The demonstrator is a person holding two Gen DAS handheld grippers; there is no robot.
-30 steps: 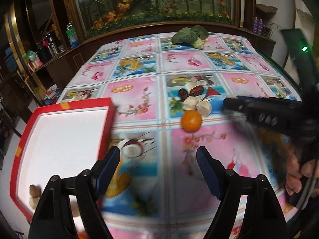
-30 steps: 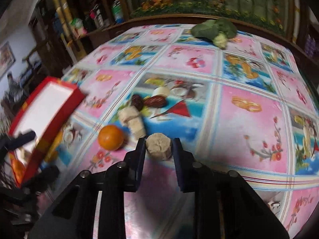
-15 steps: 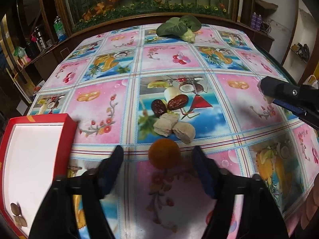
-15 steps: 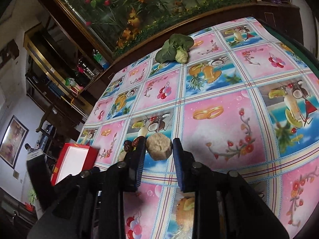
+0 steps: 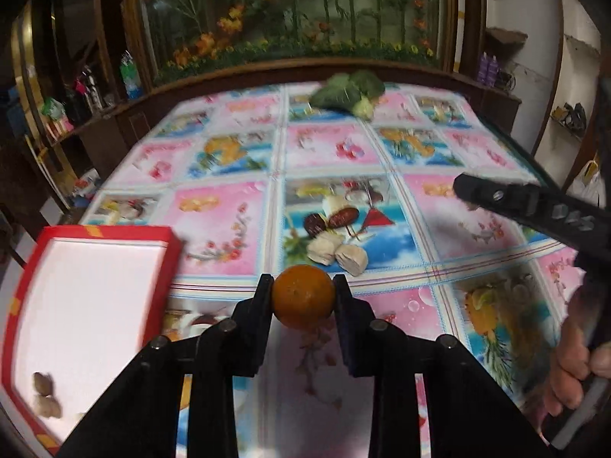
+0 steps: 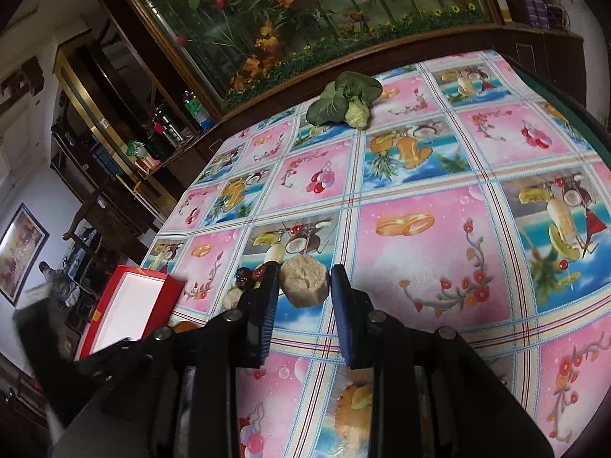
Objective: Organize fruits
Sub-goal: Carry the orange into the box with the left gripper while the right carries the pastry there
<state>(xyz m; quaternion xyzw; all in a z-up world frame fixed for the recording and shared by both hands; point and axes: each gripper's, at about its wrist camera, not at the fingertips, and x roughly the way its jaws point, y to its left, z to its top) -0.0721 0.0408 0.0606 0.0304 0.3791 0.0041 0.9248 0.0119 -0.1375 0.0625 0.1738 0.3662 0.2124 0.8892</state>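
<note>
My left gripper (image 5: 303,290) is shut on an orange (image 5: 303,297), held just above the patterned tablecloth. My right gripper (image 6: 304,281) is shut on a beige chunk of fruit (image 6: 304,281), lifted over the table; its arm shows at the right of the left wrist view (image 5: 527,206). Two beige chunks (image 5: 338,252) and two dark dates (image 5: 330,219) lie on the cloth just beyond the orange. A red box with a white inside (image 5: 76,297) sits at the left, with small brown pieces (image 5: 44,393) in its near corner. It also shows in the right wrist view (image 6: 130,305).
A leafy green vegetable (image 5: 349,91) lies at the table's far edge, also in the right wrist view (image 6: 345,103). A wooden cabinet with a flower display stands behind the table. Shelves with bottles (image 5: 128,74) line the left side.
My left gripper has moved forward and shut on the orange. My right gripper has lifted away to the right with the beige chunk held in it.
</note>
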